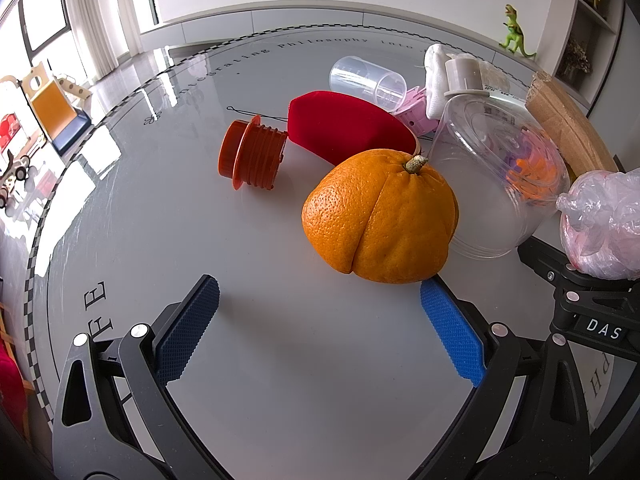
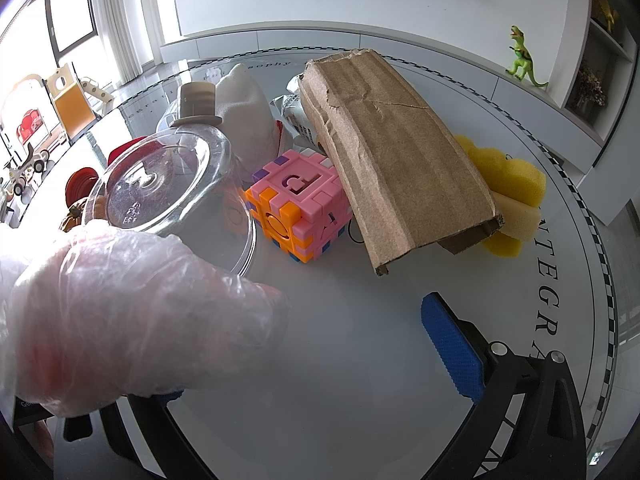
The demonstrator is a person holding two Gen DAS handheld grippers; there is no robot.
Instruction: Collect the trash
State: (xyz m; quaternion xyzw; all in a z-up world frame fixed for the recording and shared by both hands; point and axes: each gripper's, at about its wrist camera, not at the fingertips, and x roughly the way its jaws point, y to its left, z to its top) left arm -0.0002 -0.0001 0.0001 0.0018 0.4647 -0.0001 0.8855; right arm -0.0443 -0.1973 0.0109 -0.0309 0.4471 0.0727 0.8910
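Note:
My left gripper (image 1: 320,304) is open and empty, low over the glass table. An orange (image 1: 378,218) sits just ahead, close to the right blue pad (image 1: 450,330). Behind it lie a red pouch (image 1: 346,128), an orange-red threaded cap (image 1: 252,156), a clear measuring cup (image 1: 366,82) and a clear plastic container (image 1: 496,184). My right gripper (image 2: 320,316) is open; its left finger is hidden behind a crumpled clear plastic glove (image 2: 132,308). Ahead of it lie torn cardboard (image 2: 396,148), a pink-orange puzzle cube (image 2: 298,210) and the clear container (image 2: 168,180).
A yellow sponge (image 2: 514,184) lies under the cardboard. A white cloth (image 2: 244,116) and a grey cap (image 2: 196,108) sit behind the container. The other gripper's black body (image 1: 576,292) is at the right. The table rim (image 1: 40,220) curves at left.

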